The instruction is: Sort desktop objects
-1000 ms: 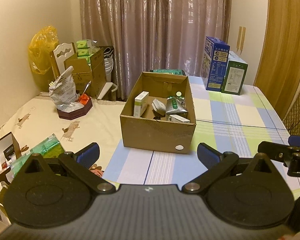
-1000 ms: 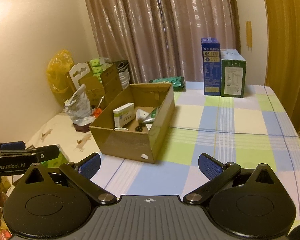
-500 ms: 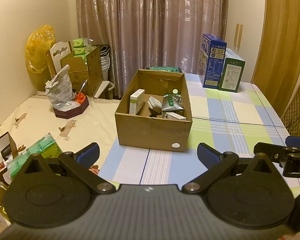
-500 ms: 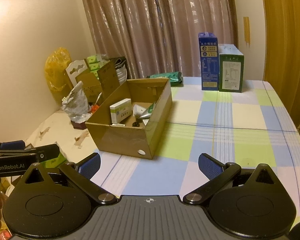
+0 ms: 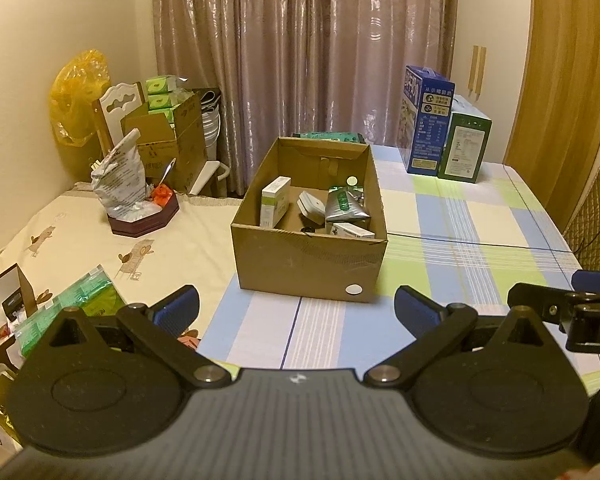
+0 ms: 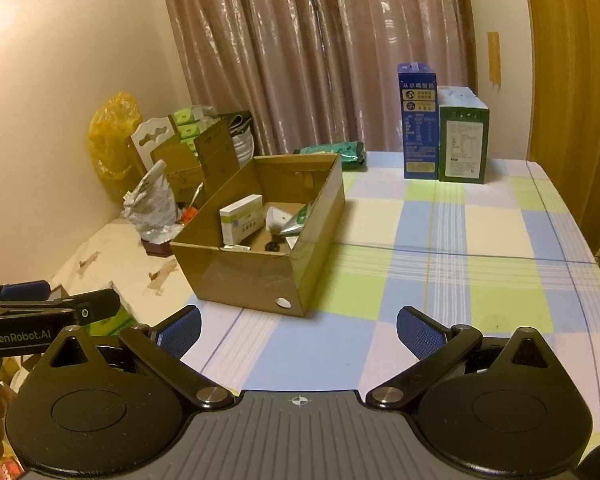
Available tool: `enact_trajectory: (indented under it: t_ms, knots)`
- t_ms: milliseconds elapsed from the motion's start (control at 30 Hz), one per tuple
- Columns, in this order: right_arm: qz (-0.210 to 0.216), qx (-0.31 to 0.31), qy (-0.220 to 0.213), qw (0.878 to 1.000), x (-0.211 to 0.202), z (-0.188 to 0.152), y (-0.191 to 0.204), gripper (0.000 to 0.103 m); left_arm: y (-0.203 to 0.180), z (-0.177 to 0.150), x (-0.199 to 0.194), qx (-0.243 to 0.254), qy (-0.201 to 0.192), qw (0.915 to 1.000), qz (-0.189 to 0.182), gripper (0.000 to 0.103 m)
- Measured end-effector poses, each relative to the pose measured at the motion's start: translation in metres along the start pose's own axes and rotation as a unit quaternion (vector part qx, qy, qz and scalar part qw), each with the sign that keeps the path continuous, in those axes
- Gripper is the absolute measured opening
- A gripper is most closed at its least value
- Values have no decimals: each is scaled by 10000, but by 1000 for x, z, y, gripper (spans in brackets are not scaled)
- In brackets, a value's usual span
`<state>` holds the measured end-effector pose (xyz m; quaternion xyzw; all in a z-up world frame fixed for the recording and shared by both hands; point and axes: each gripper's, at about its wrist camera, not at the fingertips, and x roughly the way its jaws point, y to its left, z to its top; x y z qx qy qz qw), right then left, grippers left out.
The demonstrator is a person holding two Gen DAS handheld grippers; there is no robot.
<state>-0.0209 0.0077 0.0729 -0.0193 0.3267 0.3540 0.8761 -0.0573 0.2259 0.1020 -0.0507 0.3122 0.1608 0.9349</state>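
An open cardboard box [image 5: 304,272] stands on the checked tablecloth, also in the right wrist view [image 6: 244,280]. Inside are a white-green carton [image 5: 275,201], a silver-green pouch [image 5: 345,205], a white gadget [image 5: 311,205] and a flat white box [image 5: 352,231]. My left gripper [image 5: 297,312] is open and empty, held back from the box's near wall. My right gripper [image 6: 298,330] is open and empty, near the box's front right corner. Each gripper shows at the edge of the other's view.
A blue carton [image 5: 426,120] and a green carton [image 5: 464,146] stand at the table's far right. A green packet [image 6: 334,152] lies behind the box. A dark tray with a crumpled bag [image 5: 140,200] sits left. Green tissue packs [image 5: 76,304] lie near left.
Both grippers have drawn back and risen slightly, so the box looks a little farther off. Both stay open and empty.
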Motion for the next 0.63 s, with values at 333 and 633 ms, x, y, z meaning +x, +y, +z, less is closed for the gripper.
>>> enact_trajectory:
  t_ms: [333, 633]
  knots:
    - [-10, -2, 34, 10000, 3, -1, 1, 101, 3, -2, 5, 1, 54, 10000, -54, 102]
    - [-33, -7, 74, 10000, 9, -2, 1, 101, 6, -4, 6, -58, -94, 9999, -6, 102]
